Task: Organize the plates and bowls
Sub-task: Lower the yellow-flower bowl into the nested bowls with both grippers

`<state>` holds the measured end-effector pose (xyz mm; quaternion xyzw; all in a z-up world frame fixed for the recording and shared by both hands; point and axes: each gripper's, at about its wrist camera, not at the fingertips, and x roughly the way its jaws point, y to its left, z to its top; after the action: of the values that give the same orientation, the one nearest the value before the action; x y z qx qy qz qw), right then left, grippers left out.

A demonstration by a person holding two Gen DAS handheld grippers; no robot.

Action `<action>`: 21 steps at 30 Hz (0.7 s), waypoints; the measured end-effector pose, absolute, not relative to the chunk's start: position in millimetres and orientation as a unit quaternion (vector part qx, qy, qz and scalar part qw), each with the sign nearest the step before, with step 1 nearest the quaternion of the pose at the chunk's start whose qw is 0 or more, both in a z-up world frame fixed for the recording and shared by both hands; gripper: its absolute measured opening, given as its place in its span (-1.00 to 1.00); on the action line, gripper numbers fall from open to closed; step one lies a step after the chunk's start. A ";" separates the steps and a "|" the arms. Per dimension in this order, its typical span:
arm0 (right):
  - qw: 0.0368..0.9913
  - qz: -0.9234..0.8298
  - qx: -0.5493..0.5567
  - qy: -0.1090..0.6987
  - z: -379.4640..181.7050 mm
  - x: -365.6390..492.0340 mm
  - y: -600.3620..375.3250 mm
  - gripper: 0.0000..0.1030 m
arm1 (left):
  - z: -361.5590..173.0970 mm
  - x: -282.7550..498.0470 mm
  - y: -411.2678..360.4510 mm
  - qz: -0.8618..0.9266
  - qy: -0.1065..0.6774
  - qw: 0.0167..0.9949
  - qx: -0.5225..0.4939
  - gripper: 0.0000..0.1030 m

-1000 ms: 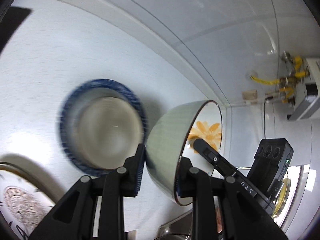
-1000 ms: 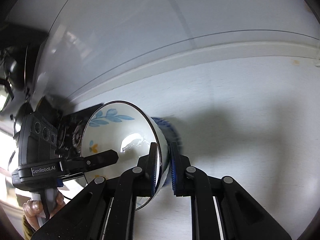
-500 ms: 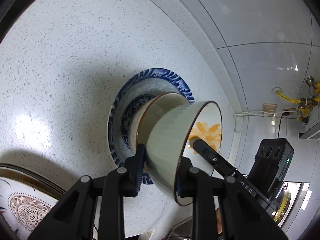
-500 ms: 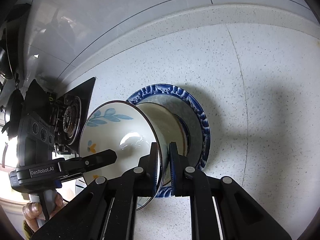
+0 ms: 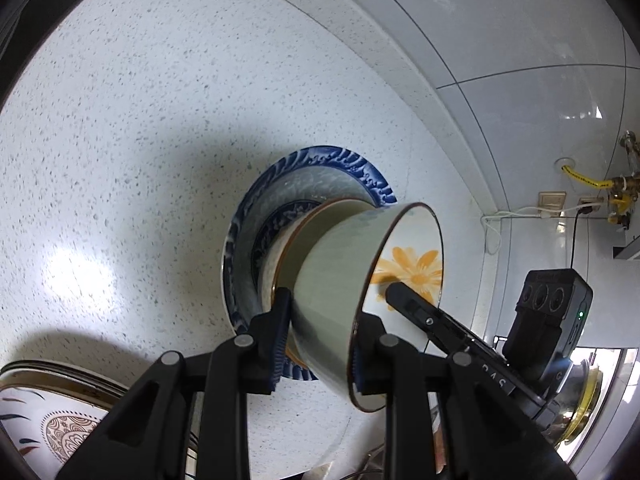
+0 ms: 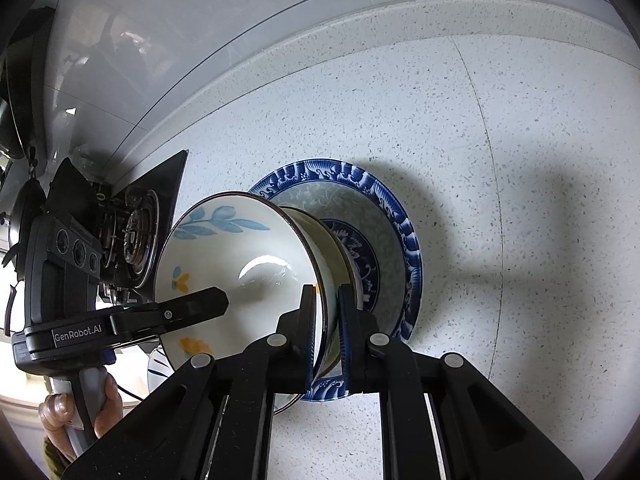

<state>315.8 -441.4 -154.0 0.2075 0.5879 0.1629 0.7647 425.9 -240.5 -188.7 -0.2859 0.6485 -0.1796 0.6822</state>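
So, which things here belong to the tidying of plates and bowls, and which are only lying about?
For the job:
- flower bowl, held by both grippers
- brown-rimmed bowl under it
- blue plate below both
- patterned plate at the counter's edge

Only lying about:
- gas stove
- yellow gas pipe
- wall socket

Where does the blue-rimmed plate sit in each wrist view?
Left wrist: blue-rimmed plate at centre, on the speckled counter, partly behind the flowered bowl.
Right wrist: right of centre, behind that bowl's rim.
Shared landmark: the flowered bowl, held in both views.
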 end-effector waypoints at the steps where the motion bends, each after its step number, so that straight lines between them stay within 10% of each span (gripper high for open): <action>1: 0.764 0.163 0.209 0.588 -154.1 315.7 -441.9 -0.81 | -189.3 426.3 -240.3 -0.182 0.649 0.681 -0.287 -0.51; 16: 0.772 0.150 0.179 0.591 -145.8 318.1 -435.8 -0.73 | -160.8 429.1 -217.0 -0.181 0.628 0.714 -0.253 -0.22; 21: 0.803 0.140 0.151 0.559 -125.1 312.7 -435.8 -0.36 | -151.3 424.5 -203.7 -0.181 0.610 0.729 -0.252 -0.22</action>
<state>312.7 -435.8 -125.1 0.1507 0.5591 0.1404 0.8031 424.5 -203.7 -151.3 -0.2516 0.6104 -0.1809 0.7289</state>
